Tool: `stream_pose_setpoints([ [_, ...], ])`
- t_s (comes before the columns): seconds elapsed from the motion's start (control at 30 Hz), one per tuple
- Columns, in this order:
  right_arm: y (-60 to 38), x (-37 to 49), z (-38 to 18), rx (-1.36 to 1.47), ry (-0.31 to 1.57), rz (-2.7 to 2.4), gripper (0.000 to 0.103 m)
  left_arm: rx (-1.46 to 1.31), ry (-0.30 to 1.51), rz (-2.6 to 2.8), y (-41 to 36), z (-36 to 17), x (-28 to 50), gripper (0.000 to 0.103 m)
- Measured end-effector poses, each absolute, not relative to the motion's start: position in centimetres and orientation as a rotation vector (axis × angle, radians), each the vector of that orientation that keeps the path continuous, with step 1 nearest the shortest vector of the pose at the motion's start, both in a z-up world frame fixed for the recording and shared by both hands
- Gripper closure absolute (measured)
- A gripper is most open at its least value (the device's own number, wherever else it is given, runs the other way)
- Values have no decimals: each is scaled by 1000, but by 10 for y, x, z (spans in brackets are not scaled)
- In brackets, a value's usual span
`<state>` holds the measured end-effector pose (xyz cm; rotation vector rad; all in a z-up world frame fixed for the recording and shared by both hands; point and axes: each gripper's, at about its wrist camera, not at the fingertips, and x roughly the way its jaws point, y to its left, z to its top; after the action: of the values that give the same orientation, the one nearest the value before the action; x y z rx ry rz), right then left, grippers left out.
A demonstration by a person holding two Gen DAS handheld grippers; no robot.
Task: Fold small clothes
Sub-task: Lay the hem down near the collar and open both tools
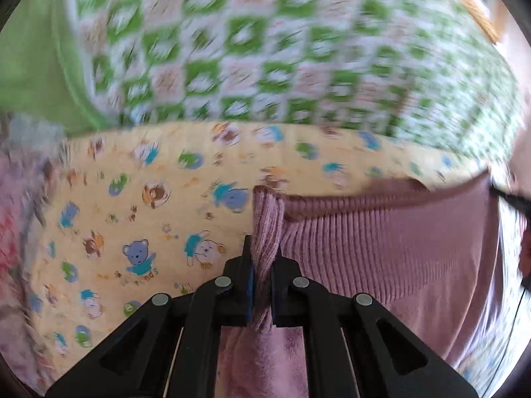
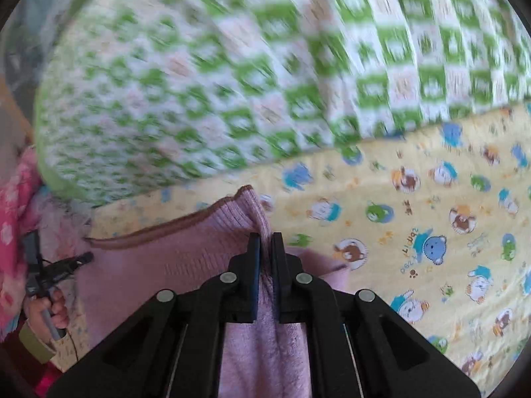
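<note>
A green-and-white checked blanket (image 1: 265, 43) fills the whole upper half of both views, badly blurred, its lower edge running across the middle of the frame. Below it lies a yellow sheet printed with cartoon bears and animals (image 1: 139, 219), spread flat; it takes the lower left of the left wrist view and the right side of the right wrist view (image 2: 431, 232), where it stretches uncovered out to the frame edge. Whether this is a bed or some other surface I cannot tell.

On the yellow sheet sits the pink ribbed knit garment (image 1: 381, 248), with a brown-trimmed hem along its upper edge. It occupies the lower right in the left wrist view and the lower centre and left in the right wrist view (image 2: 172, 258).

The left gripper (image 1: 262, 262) has its fingers closed on a bunched fold of the garment at its left corner, the knit pinched upright between them. The right gripper (image 2: 266, 248) is likewise clamped on the garment's opposite corner, fabric squeezed between the fingers and trailing down under them.

At the far left of the right wrist view a hand (image 2: 49, 308) grips a dark handle, beside a pink flowered cloth (image 2: 15, 212).
</note>
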<state>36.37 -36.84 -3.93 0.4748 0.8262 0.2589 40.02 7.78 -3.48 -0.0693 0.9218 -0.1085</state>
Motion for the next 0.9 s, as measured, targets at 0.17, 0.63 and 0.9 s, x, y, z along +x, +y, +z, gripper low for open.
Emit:
stream_pose_setpoints([
  [0.17,-346,382,-69,462,887,197,92,0,985,-47,70,-69,422,98],
  [0.63,-354,276,-8,410,764,171,45,7,884,74,87,-1,350,55],
  [0.9,-321,205,-53,354,916,122,42,-7,982,-128,30,-33,256,53],
])
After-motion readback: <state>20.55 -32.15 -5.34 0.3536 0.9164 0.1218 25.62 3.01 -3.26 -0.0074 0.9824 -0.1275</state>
